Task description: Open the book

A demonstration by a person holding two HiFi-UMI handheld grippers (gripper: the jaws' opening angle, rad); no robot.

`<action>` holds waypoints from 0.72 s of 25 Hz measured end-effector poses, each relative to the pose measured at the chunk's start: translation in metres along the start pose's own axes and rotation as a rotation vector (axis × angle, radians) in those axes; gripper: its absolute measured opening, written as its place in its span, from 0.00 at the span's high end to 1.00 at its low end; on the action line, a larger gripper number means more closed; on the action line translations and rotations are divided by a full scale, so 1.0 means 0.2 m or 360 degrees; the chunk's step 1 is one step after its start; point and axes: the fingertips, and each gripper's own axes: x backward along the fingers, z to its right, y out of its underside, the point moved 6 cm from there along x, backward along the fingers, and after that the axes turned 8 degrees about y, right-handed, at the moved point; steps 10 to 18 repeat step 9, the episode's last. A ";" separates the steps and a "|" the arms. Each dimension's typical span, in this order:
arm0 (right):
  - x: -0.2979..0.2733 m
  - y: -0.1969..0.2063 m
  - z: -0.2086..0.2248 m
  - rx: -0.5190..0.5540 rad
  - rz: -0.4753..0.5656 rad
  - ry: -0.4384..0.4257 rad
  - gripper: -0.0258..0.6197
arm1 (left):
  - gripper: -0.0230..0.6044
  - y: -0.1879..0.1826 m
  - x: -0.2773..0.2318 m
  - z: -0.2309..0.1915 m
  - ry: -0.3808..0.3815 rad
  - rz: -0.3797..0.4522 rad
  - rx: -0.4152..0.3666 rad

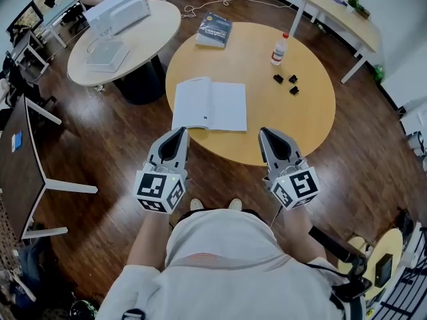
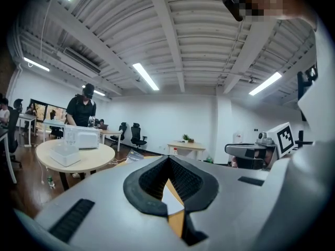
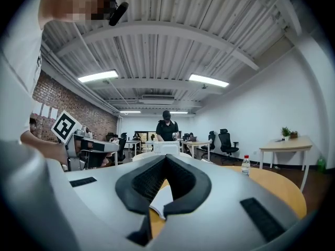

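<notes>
The book (image 1: pixel 210 104) lies open and flat on the round yellow surface (image 1: pixel 303 115), on its left half near the front edge; two plain white pages face up, the spine runs away from the person, and a small dark mark sits low on the left page.

The left gripper (image 1: pixel 181 132) is held out just off the surface's near rim, its tip just short of the book's near left corner; its jaws are pressed together with nothing between them. The right gripper (image 1: pixel 265 133) is held level beside it, well apart, its tip over the rim to the right of the book; its jaws also meet at the tips and hold nothing. Neither touches the book.

Farther back on the same surface lie a second book (image 1: pixel 214 29), closed, with a dark cover, a clear bottle (image 1: pixel 279 49) with a red cap standing upright, and three small black clips (image 1: pixel 287 83) just in front of the bottle.
</notes>
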 end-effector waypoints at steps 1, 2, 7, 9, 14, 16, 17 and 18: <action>-0.01 0.00 -0.01 0.0004 -0.0006 0.0006 0.96 | 0.95 0.00 0.00 -0.01 0.0012 -0.0003 0.0003; -0.01 0.00 -0.02 0.0008 -0.0010 0.0011 0.96 | 0.95 0.01 0.00 -0.02 0.0021 -0.0006 0.0004; -0.02 0.00 -0.04 0.0020 -0.0008 0.0026 0.96 | 0.95 0.01 0.00 -0.04 0.0061 -0.0013 0.0010; -0.02 0.00 -0.05 0.0026 -0.0015 0.0036 0.96 | 0.95 0.01 0.00 -0.04 0.0074 -0.0012 0.0011; -0.02 0.00 -0.05 0.0026 -0.0015 0.0036 0.96 | 0.95 0.01 0.00 -0.04 0.0074 -0.0012 0.0011; -0.02 0.00 -0.05 0.0026 -0.0015 0.0036 0.96 | 0.95 0.01 0.00 -0.04 0.0074 -0.0012 0.0011; -0.02 0.00 -0.05 0.0026 -0.0015 0.0036 0.96 | 0.95 0.01 0.00 -0.04 0.0074 -0.0012 0.0011; -0.02 0.00 -0.05 0.0026 -0.0015 0.0036 0.96 | 0.95 0.01 0.00 -0.04 0.0074 -0.0012 0.0011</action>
